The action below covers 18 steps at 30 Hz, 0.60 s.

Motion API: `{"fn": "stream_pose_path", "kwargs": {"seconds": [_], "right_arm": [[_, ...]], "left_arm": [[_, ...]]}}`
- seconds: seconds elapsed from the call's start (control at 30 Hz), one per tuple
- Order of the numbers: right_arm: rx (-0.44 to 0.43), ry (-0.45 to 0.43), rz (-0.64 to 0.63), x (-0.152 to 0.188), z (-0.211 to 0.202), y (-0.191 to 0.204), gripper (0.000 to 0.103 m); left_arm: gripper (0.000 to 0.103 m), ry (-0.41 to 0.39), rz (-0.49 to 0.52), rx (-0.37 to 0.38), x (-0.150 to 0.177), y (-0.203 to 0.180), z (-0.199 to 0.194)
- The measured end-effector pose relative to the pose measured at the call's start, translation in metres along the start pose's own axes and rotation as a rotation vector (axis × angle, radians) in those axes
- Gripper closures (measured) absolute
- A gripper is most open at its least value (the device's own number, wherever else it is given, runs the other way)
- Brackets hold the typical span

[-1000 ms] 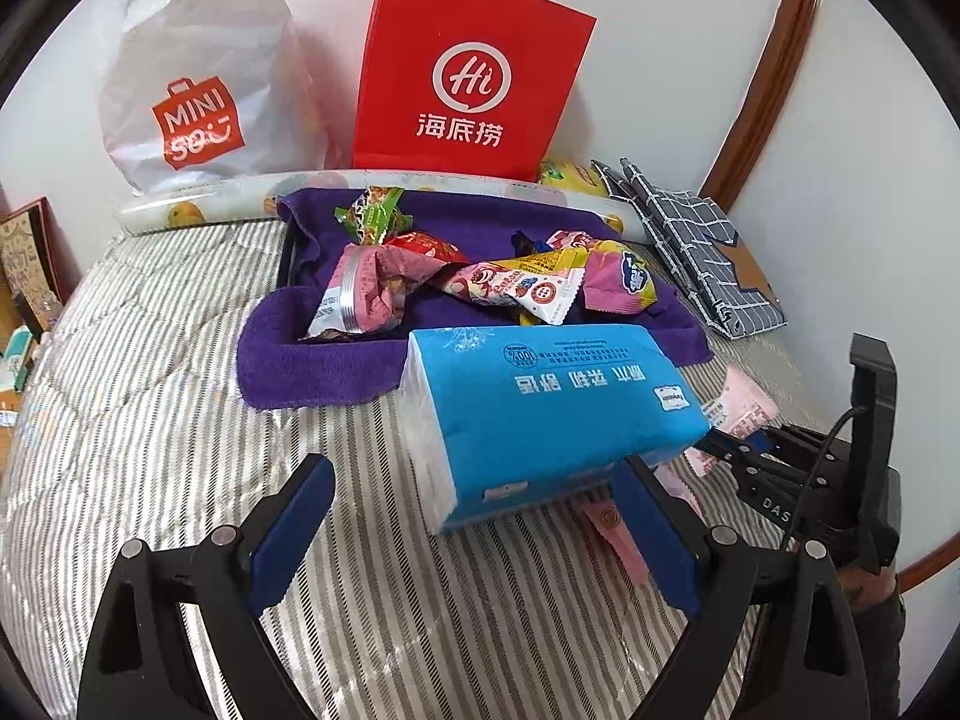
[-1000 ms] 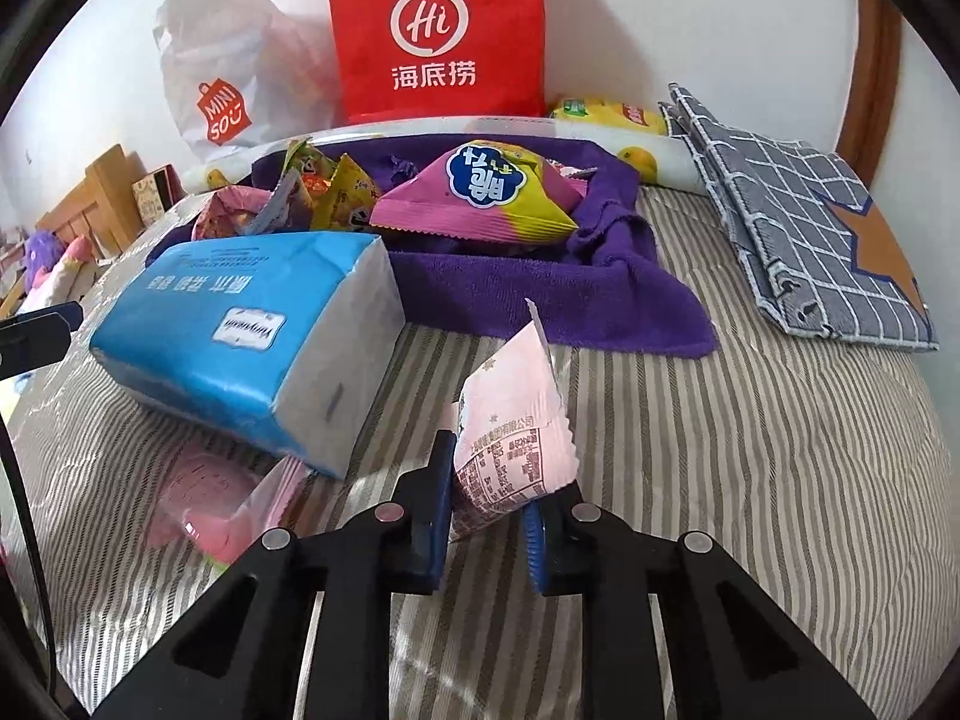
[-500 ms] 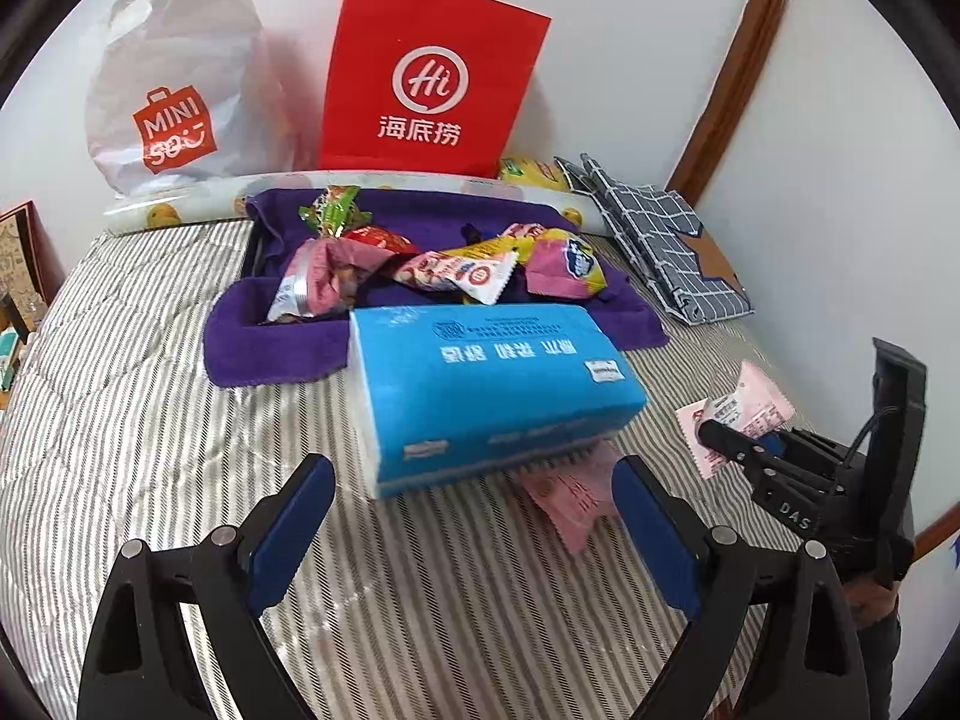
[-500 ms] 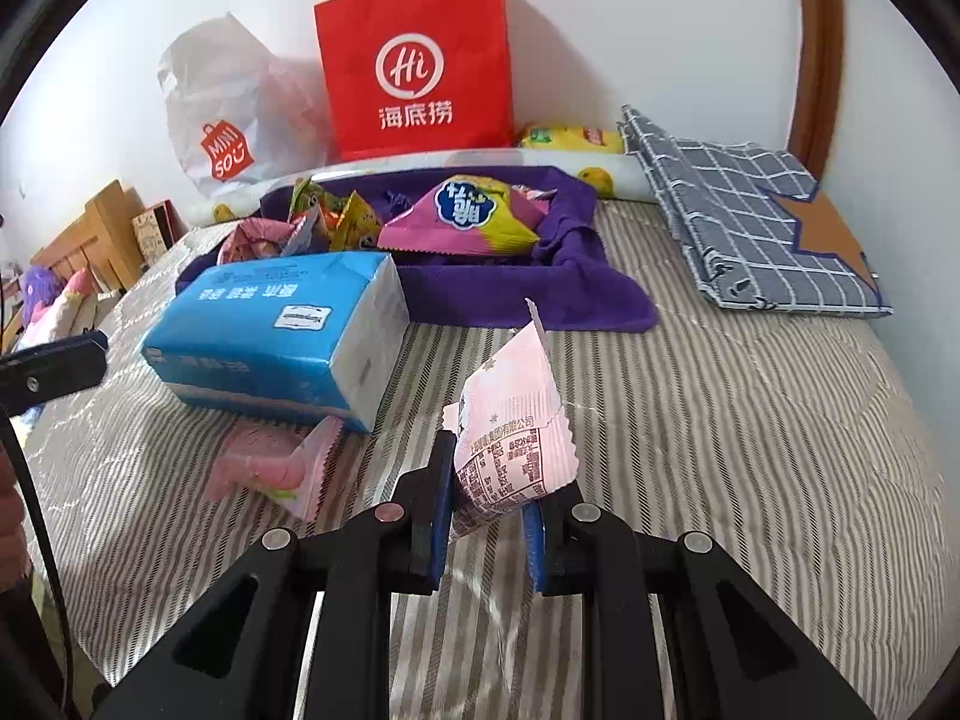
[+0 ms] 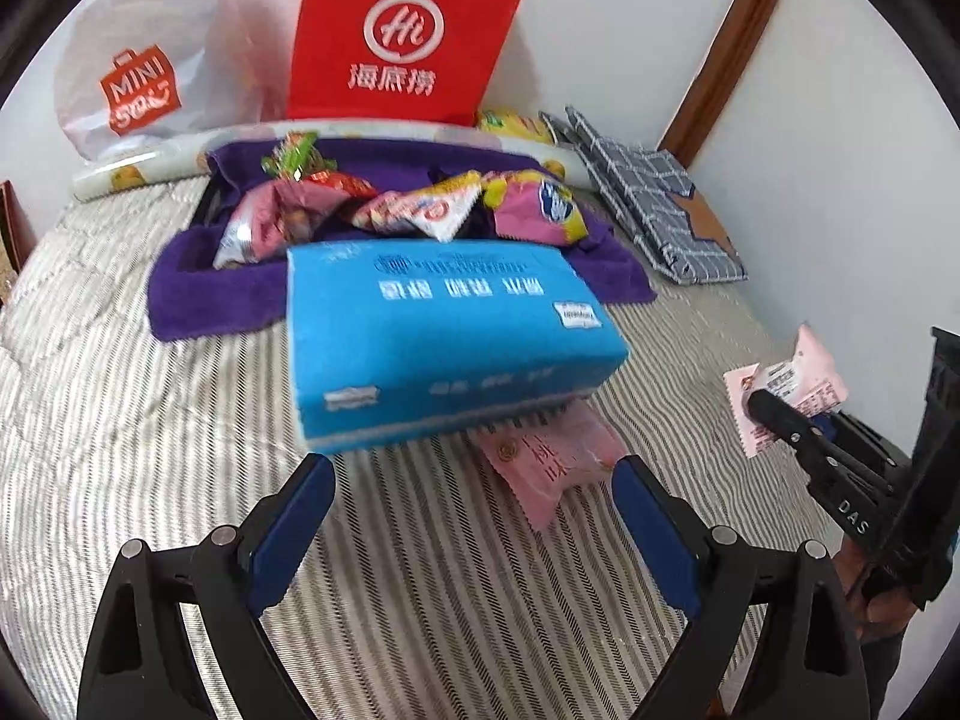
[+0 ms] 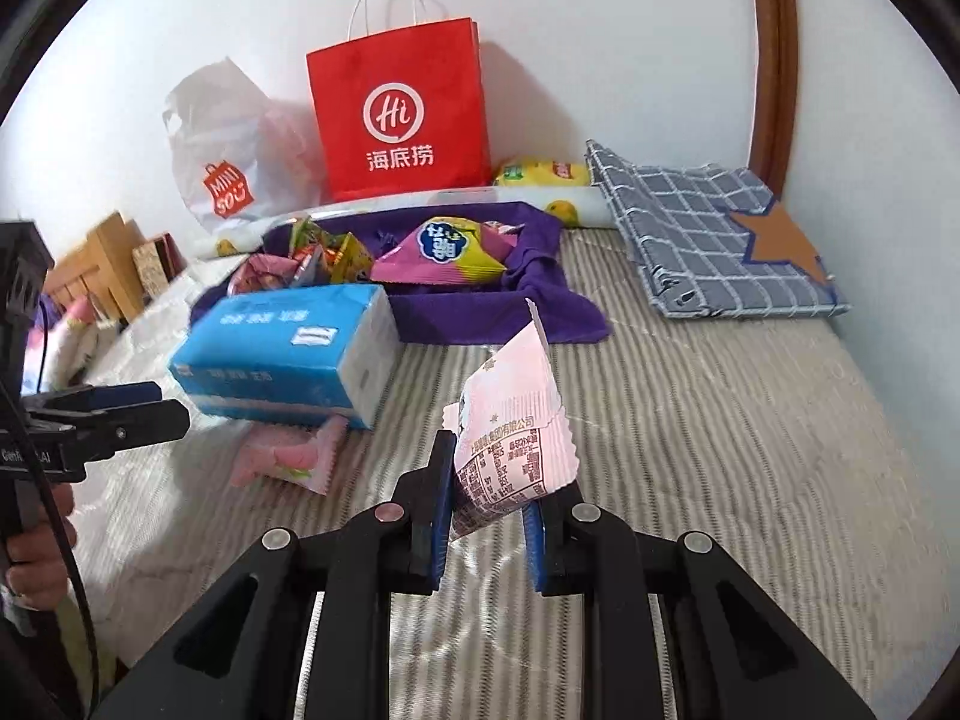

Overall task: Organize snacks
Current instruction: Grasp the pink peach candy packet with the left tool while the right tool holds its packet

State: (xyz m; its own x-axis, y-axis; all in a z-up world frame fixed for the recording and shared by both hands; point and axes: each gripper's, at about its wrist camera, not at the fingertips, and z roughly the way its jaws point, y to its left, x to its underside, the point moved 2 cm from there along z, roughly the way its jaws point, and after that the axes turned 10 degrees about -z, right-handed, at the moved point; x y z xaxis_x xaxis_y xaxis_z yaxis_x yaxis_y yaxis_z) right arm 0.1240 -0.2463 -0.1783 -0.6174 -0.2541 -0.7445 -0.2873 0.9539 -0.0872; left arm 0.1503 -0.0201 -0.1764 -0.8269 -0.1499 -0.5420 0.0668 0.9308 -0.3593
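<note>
The flat pink plastic snack packet [image 5: 552, 468] lies on the striped bed, half tucked under the near edge of the blue rectangular tissue pack [image 5: 444, 336], long axis slanting away from that pack; the left gripper [image 5: 474, 534], fingers spread empty, is nearer; the right gripper [image 6: 486, 516] pinches a pale pink snack sachet [image 6: 510, 438]

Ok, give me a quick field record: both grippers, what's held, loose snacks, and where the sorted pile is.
left gripper: open, empty
right gripper: shut on pink snack packet
loose snack: pink packet on the striped bedcover, partly under the blue tissue pack
sorted pile: snack bags on the purple towel
</note>
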Motion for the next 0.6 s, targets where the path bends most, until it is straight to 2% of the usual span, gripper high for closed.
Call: {"fn": "stream_pose_path", "kwargs": {"seconds": [0.4,0.6], "right_arm": [[-0.015,-0.024,-0.011,0.012,-0.007,-0.008,0.082],[-0.028,-0.035,-0.004,0.019,-0.011,-0.014,0.083]], "left_arm": [[0.011,0.054,-0.008,0.014,0.000,-0.023,0.033],[0.011,0.078,-0.010,-0.022,-0.001,-0.035,0.052]]}}
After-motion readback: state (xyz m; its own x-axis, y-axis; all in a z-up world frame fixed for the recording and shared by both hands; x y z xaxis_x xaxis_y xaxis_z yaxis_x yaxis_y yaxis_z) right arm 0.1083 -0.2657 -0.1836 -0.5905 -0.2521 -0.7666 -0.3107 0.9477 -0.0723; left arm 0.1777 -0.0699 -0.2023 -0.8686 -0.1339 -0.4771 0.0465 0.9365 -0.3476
